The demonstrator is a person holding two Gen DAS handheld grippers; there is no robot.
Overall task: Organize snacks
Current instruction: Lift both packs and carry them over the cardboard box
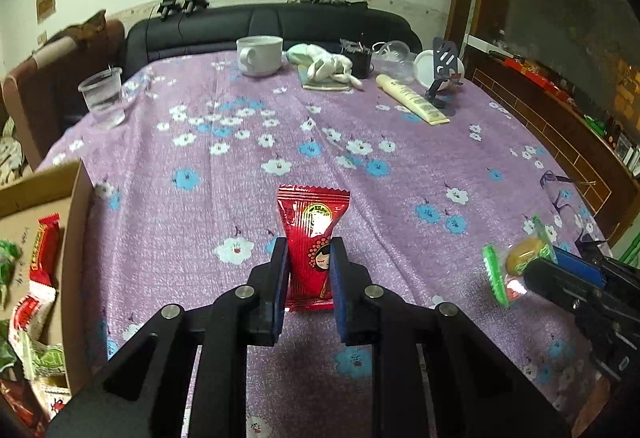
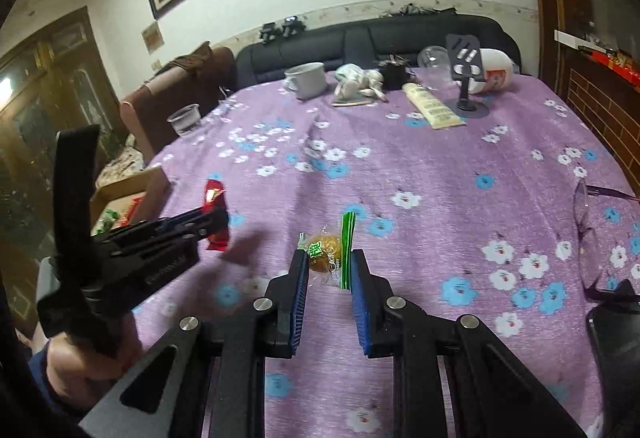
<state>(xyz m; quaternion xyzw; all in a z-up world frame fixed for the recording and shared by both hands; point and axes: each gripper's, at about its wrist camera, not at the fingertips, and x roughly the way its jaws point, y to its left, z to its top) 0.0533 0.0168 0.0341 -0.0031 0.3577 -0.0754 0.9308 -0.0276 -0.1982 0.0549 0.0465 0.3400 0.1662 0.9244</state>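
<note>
My left tongs [image 1: 309,258] are clamped on a red snack packet [image 1: 312,238], its lower half pinched between the blue pads and its crimped top edge standing upright above them, over the purple flowered cloth of the counter [image 1: 360,142]. From the right wrist camera I see the same left tongs [image 2: 218,220] out at 9 o'clock with the red snack packet [image 2: 214,198] sticking up from their tips.

My right tongs [image 2: 330,264] are closed on a clear wrapper with green ends [image 2: 326,252] holding a round golden pastry; the wrapper sits right at the fingertips. In the left view the right tongs [image 1: 538,264] come in at 3 o'clock carrying that clear wrapper with green ends [image 1: 516,258].

At 9 o'clock of the left view sits an open cardboard box [image 1: 76,238] at the counter's edge, with red, white and green snack packs [image 1: 40,278] heaped inside. Toward 12 o'clock, well apart from both tongs, I see a white mug [image 1: 260,54], a clear plastic cup [image 1: 102,96] at 10 o'clock, a cream tube [image 1: 412,100] lying flat and a dark phone stand [image 1: 442,70] just beside it. A pair of glasses [image 2: 588,238] rests on the cloth at 3 o'clock of the right view.
</note>
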